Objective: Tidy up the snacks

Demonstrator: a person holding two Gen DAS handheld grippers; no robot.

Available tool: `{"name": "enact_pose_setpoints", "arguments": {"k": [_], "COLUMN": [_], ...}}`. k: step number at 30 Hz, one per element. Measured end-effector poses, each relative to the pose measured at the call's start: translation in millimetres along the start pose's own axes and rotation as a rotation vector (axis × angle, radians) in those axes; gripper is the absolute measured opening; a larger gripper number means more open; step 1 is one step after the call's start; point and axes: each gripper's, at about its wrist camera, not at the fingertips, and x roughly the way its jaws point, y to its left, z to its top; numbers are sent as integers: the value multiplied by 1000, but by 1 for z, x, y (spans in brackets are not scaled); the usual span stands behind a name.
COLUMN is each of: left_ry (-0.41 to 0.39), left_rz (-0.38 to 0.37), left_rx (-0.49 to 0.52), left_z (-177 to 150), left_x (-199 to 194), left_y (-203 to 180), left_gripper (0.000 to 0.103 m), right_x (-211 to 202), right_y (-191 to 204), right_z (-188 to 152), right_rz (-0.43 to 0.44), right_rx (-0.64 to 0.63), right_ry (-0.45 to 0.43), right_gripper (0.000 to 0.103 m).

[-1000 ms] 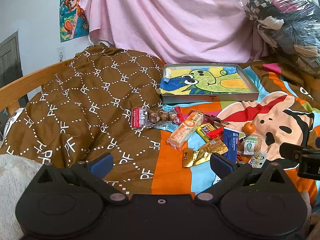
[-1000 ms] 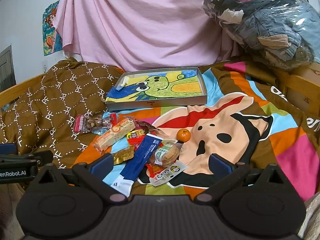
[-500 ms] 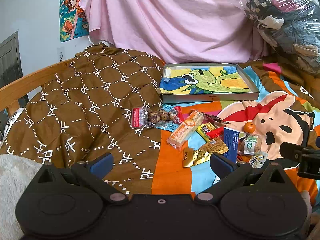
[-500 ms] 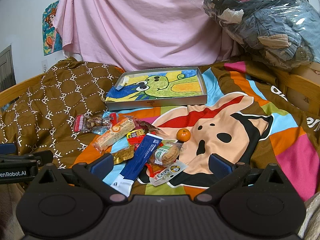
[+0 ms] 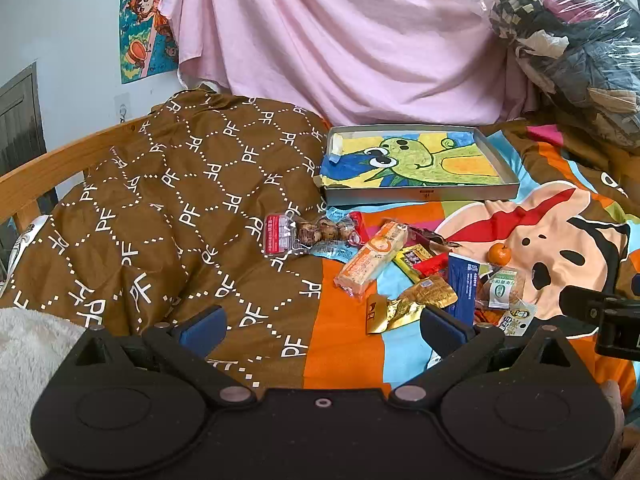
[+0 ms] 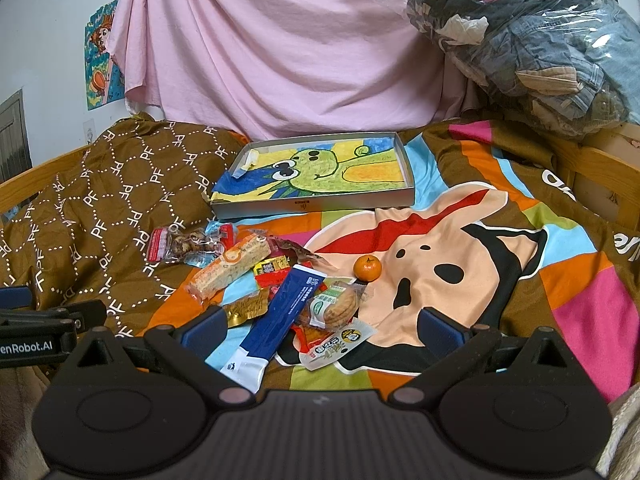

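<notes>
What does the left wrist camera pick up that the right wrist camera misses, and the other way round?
Only the left wrist view shows the white fleece at its lower left. Only the right wrist view shows the whole blue sachet down to its white end, and the wooden rail on the far right. Both show the tray, still holding no snacks, the mandarin and the snack pile.

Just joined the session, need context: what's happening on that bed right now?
Nothing is gripped yet. The left gripper and right gripper both hover open over a pile of snack packets and a small orange on the cartoon bedspread. The shallow box with the dinosaur drawing behind them holds no snacks.
</notes>
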Motion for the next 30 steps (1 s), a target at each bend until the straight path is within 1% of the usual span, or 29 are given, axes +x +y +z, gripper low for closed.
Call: {"name": "enact_pose_setpoints", "arguments": {"k": [9, 13, 16, 19, 24, 26, 30], "left_ry": [0, 14, 36, 62, 129, 175, 267], "left_rz": [13, 18, 11, -25, -99, -137, -217], "left_rx": [-4, 4, 6, 12, 54, 69, 106], "left_z": [-3, -1, 3, 10, 25, 32, 46], "left_x": [-2, 3, 7, 13, 34, 46, 78], "left_y": [1, 1, 1, 2, 3, 4, 4], "left_gripper": [102, 102, 102, 102, 102, 102, 102], "right_x": [2, 3, 4, 8, 22, 30, 54], "right_y": [0, -1, -2, -6, -9, -9, -12], "right_z": [-2, 1, 6, 15, 27, 30, 37], "right_rz": [3, 21, 14, 26, 92, 107, 171], "right_rx": [-2, 0, -5, -52, -191, -221, -230], "right_ry": [4, 22, 24, 41, 103, 138, 227], "right_gripper": [103, 103, 103, 103, 103, 103, 103]}}
